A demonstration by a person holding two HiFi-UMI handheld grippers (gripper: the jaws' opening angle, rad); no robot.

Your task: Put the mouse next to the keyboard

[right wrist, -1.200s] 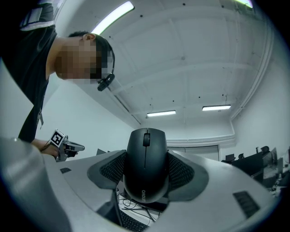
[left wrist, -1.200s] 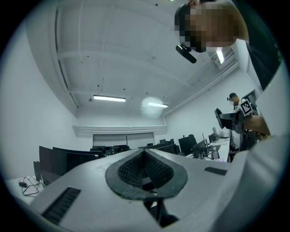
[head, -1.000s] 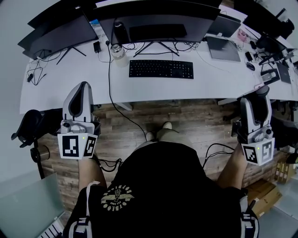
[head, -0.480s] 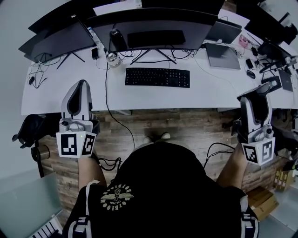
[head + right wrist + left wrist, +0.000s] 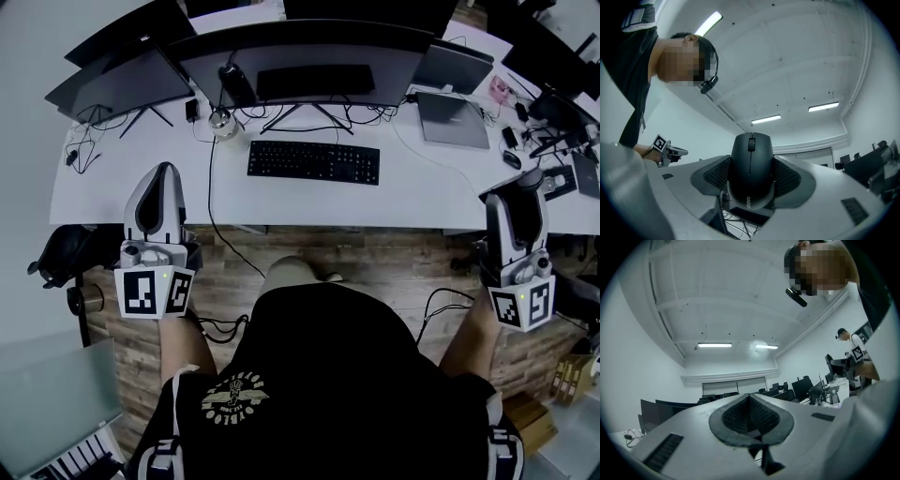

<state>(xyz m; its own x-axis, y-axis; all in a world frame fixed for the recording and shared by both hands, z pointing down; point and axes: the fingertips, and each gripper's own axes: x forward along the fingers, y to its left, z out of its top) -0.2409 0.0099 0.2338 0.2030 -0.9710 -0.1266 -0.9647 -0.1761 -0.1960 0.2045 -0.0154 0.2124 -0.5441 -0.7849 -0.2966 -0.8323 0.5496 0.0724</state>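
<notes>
The black keyboard lies on the white desk, in front of the middle monitor. My right gripper is shut on a black mouse, which is upright between the pads with its wheel at the top. In the head view that gripper is held low at the right, in front of the desk's edge, with the mouse's dark top just showing at its tip. My left gripper is at the left, short of the desk edge. Its pads are pressed together with nothing between them.
Several monitors line the back of the desk. A glass jar and a hanging cable are left of the keyboard. A laptop and a second mouse lie at the right. A dark chair stands beside my left gripper.
The desk and keyboard have slid lower and a little left in the head view as the person steps toward them. Both grippers keep their pose, and the mouse stays held.
</notes>
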